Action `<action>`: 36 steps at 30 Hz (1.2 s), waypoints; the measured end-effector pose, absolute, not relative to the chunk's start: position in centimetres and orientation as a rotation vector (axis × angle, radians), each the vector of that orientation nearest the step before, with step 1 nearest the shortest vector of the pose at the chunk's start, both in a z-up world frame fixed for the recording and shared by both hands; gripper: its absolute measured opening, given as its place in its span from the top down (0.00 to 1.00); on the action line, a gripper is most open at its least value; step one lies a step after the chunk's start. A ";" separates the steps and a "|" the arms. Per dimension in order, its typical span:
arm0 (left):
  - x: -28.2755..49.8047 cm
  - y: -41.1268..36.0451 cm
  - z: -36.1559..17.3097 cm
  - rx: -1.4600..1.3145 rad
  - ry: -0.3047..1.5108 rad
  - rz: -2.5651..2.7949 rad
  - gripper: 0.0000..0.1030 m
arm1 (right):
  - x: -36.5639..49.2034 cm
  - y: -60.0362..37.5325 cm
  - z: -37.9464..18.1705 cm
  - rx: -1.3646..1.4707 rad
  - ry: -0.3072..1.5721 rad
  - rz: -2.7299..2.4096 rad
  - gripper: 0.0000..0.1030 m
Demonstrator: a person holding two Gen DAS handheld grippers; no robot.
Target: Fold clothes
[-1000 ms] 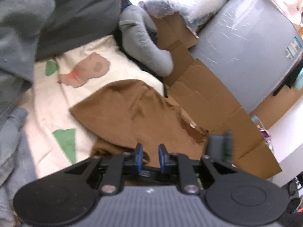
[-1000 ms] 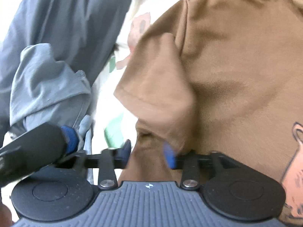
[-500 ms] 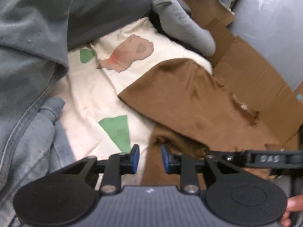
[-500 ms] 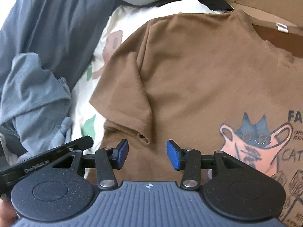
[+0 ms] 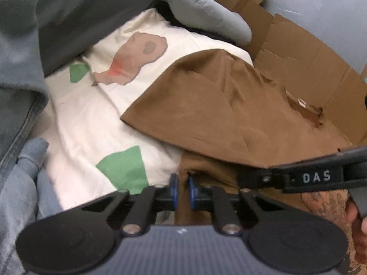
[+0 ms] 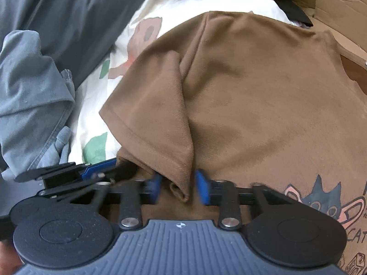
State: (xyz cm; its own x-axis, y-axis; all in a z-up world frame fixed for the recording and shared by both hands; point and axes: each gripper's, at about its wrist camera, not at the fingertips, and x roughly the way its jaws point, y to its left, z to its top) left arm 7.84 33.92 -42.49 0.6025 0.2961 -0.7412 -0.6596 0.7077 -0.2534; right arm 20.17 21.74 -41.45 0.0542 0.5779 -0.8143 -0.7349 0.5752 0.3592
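Bed sheet (image 5: 87, 123): cream, printed with green patches and a pinkish-brown animal shape; it lies under everything else and fills the left middle of the left wrist view; also seen in the right wrist view (image 6: 91, 105)
Grey clothes (image 6: 29, 96): a heap of blue-grey and dark grey garments along the left edge of the sheet; apart from the shirt; also at the left of the left wrist view (image 5: 20, 73)
Cardboard (image 5: 305, 55): flattened brown box beyond the shirt's collar; the neckline rests on it
Brown T-shirt (image 6: 252, 105): spread front-up on the sheet, collar toward the cardboard; a cat cartoon print shows at the lower right; its left sleeve (image 6: 158, 114) is folded in over the chest, hem pointing back toward the right tool; same shirt in the left wrist view (image 5: 218, 107)
Grey pillow (image 5: 201, 11): padded grey roll at the far end of the sheet, just beyond the shirt's shoulder
Right gripper (image 6: 177, 186): blue pads spread, one on each side of the sleeve tip; neither pad clearly presses the cloth
Left gripper (image 5: 180, 191): blue pads drawn close, pinching the shirt's side edge beneath the folded sleeve; it sits just left of the right tool
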 end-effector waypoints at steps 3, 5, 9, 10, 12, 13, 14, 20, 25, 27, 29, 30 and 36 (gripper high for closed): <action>6.8 34.9 -42.6 -0.652 0.685 0.593 0.94 | 20.6 20.9 -41.3 -0.119 1.159 1.003 0.90; 6.2 35.4 -42.8 -0.719 0.653 0.602 0.94 | 20.7 20.3 -41.2 -0.084 1.169 1.000 0.91; 5.7 35.7 -43.1 -0.769 0.624 0.616 0.94 | 20.5 19.5 -41.4 -0.040 1.185 0.988 0.91; 5.8 35.7 -43.2 -0.766 0.625 0.617 0.94 | 20.3 19.4 -41.6 -0.049 1.189 0.985 0.91; 5.8 35.8 -43.1 -0.771 0.628 0.615 0.94 | 19.9 19.1 -42.2 -0.072 1.199 0.976 0.91; 5.8 35.8 -42.9 -0.763 0.636 0.612 0.93 | 19.8 18.9 -42.3 -0.083 1.201 0.971 0.91; 5.9 35.8 -42.7 -0.755 0.644 0.609 0.93 | 19.7 18.7 -42.4 -0.088 1.202 0.966 0.89; 5.6 35.4 -40.4 -0.677 0.651 0.595 0.78 | 19.4 16.9 -41.9 -0.062 1.202 0.944 0.88; 5.8 36.3 -38.8 -0.593 0.636 0.594 0.81 | 19.0 16.1 -41.2 -0.054 1.190 0.945 0.87; 6.0 37.1 -38.3 -0.583 0.625 0.620 0.81 | 18.8 15.7 -40.9 -0.046 1.183 0.948 0.77; 6.2 38.0 -38.0 -0.571 0.615 0.645 0.81 | 18.7 15.4 -40.7 -0.036 1.177 0.950 0.75; 6.4 38.3 -38.1 -0.565 0.617 0.654 0.81 | 18.7 15.2 -40.6 -0.033 1.178 0.948 0.75; 7.4 40.2 -40.2 -0.580 0.683 0.667 0.62 | 18.8 14.3 -40.1 -0.006 1.185 0.939 0.65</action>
